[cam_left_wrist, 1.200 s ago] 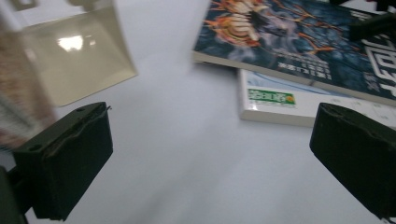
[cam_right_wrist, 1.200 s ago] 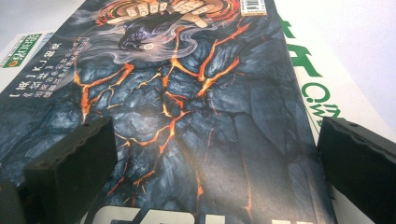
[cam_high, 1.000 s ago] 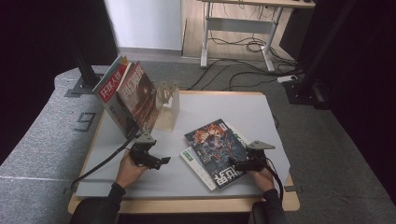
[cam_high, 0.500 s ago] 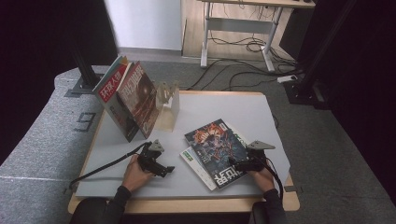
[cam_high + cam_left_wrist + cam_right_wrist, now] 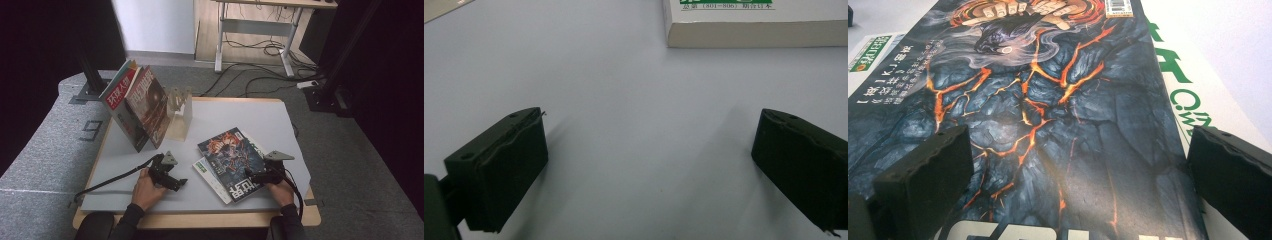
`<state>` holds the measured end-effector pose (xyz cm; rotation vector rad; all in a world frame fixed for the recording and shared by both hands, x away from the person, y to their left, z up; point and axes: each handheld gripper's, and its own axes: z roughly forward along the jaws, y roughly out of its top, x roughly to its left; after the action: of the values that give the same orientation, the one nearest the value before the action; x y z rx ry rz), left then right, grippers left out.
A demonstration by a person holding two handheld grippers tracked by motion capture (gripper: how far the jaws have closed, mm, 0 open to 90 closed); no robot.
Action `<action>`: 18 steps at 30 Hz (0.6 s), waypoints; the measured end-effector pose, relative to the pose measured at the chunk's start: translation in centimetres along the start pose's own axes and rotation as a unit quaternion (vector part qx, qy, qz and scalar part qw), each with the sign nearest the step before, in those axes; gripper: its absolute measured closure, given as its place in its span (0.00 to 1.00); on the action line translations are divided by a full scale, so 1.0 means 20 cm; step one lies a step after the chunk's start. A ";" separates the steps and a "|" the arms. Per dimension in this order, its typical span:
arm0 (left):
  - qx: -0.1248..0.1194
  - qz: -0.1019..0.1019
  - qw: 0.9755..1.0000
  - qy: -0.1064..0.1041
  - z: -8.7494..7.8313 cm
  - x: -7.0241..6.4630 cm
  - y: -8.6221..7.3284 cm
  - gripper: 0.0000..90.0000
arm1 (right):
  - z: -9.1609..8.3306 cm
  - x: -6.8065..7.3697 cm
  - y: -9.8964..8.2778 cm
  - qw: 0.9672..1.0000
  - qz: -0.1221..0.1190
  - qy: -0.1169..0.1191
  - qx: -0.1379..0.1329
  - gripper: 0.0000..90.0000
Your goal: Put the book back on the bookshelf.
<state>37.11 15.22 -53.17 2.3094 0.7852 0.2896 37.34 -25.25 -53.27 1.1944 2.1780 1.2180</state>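
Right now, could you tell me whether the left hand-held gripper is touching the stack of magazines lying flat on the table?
Apart. The left gripper view shows bare table between the open left hand-held gripper and the stack of magazines.

2 magazines (image 5: 136, 107) upright left of clear stand (image 5: 179, 112); 2 magazines (image 5: 231, 161) flat right of it; 2 grippers.

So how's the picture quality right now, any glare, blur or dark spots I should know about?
High view: room edges fall black, the table is evenly lit, no glare. Left gripper view: both open jaws cast soft shadows on the table; the white magazine edge is sharp. Right gripper view: the dark lava-cover magazine is crisp mid-frame, slightly soft near the jaws.
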 end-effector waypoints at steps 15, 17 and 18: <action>-0.020 -0.026 0.999 -0.031 0.00 0.02 0.02 0.00 | -0.06 0.00 0.02 0.999 -0.024 -0.037 0.020 0.00; -0.035 -0.037 0.998 -0.038 -0.01 0.02 0.03 0.00 | -0.07 0.01 0.01 0.999 -0.026 -0.036 0.025 0.00; -0.037 -0.040 0.998 -0.042 -0.01 0.03 0.04 0.00 | -0.08 0.01 0.01 0.999 -0.029 -0.037 0.027 0.00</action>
<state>37.81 15.24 -52.53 2.1995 0.8088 0.1821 36.28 -25.83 -52.18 1.1690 2.1884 1.0815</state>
